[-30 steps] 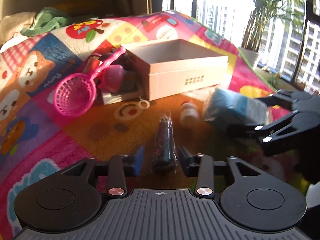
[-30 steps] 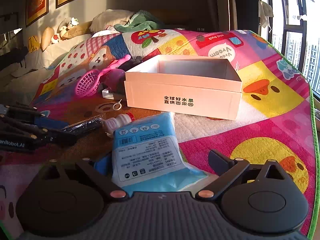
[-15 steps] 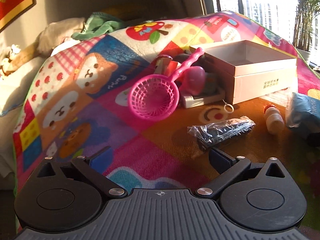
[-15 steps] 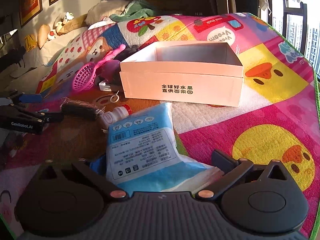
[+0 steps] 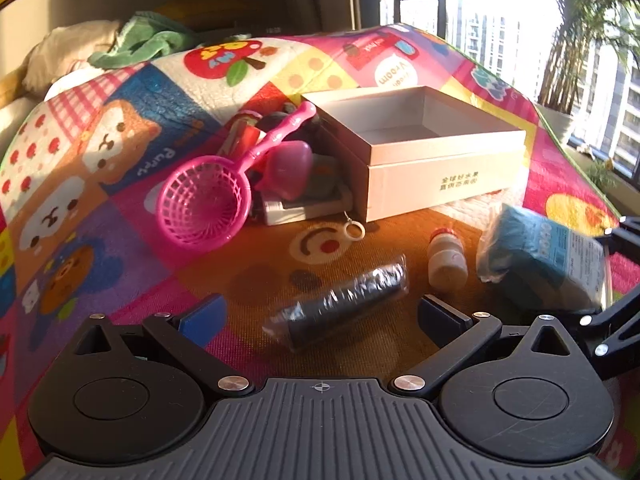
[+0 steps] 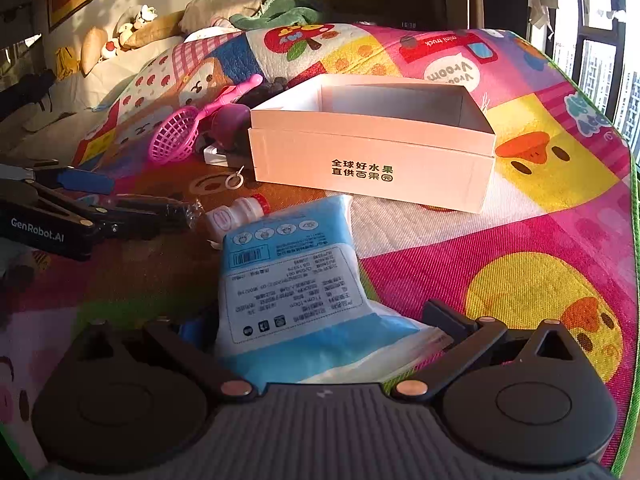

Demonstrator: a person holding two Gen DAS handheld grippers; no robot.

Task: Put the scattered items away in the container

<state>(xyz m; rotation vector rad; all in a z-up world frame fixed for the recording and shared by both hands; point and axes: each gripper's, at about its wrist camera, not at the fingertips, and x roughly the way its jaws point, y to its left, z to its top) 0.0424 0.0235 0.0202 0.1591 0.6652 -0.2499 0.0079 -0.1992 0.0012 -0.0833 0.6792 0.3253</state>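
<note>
My left gripper (image 5: 322,314) is wide open low over the play mat. A black roll in clear wrap (image 5: 340,300) lies askew between its fingers, untouched. Just past it stands a small white bottle with a red cap (image 5: 446,260). The open white box (image 5: 420,184) sits behind. My right gripper (image 6: 318,322) is spread wide around a blue packet (image 6: 288,280), which fills the gap; its near end rises toward the camera. I cannot tell whether the pads touch it. The box (image 6: 368,164) is straight ahead of the packet.
A pink scoop (image 5: 204,200), a pink egg-shaped toy (image 5: 288,168) and other small things are piled against the box's left side. A small metal ring (image 5: 354,228) lies in front of them. Pillows and a green cloth (image 6: 280,8) line the mat's far edge; windows stand on the right.
The left gripper's jaws, close around the black roll a second ago, have spread wide and let it go; the roll now lies slanted. The left view swung left and back. The right gripper stayed put.
</note>
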